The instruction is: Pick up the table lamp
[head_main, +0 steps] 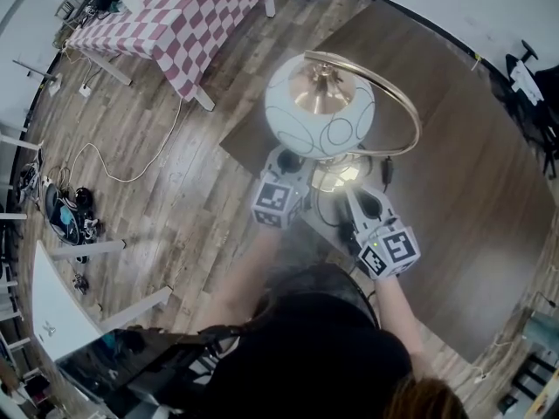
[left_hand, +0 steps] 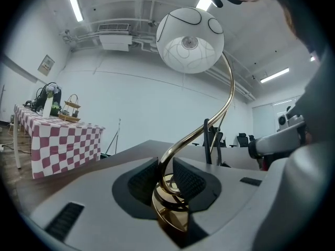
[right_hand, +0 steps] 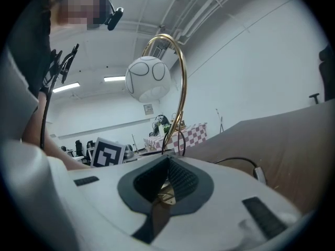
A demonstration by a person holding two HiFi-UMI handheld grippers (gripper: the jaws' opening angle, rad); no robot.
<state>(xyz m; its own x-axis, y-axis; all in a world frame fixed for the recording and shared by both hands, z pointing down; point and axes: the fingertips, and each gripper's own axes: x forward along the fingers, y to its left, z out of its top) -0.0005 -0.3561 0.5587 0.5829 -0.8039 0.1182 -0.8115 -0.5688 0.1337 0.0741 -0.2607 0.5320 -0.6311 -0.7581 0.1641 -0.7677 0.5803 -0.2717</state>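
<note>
1. Two arms reach forward from the person's black top (head_main: pixel 306 347), each hand holding a gripper with a marker cube on its back.
2. Left gripper (left_hand: pixel 165 166) is released. Its jaws stand a little apart around the gold stem (right_hand: pixel 183 88) of the lamp (head_main: pixel 319 103). The stem leans on one pad, with a sliver of gap at the other.
3. Right gripper (right_hand: pixel 167 163) is clenched, its pads pressed together on a thin gold piece low on the lamp.
4. Between the two grippers is the lamp's gold base (left_hand: pixel 170 213), under a bright glare in the head view. It is at the near edge of a brown table (head_main: pixel 454 199). Whether it rests on the top or hangs just above cannot be told.
5. From the base the stem coils, sweeps up in a wide arc and bends over to carry a round white shade (left_hand: pixel 189 41) with thin dark lines. From above, the shade covers the left gripper's tips.
6. One black cord (right_hand: pixel 235 161) lies on the table just beside the right gripper.
7. Past the brown table is a wood floor (head_main: pixel 175 190) with a white cable (head_main: pixel 131 168) trailing over it.
8. Farthest off stands a table under a red-and-white checked cloth (head_main: pixel 188 20).
</note>
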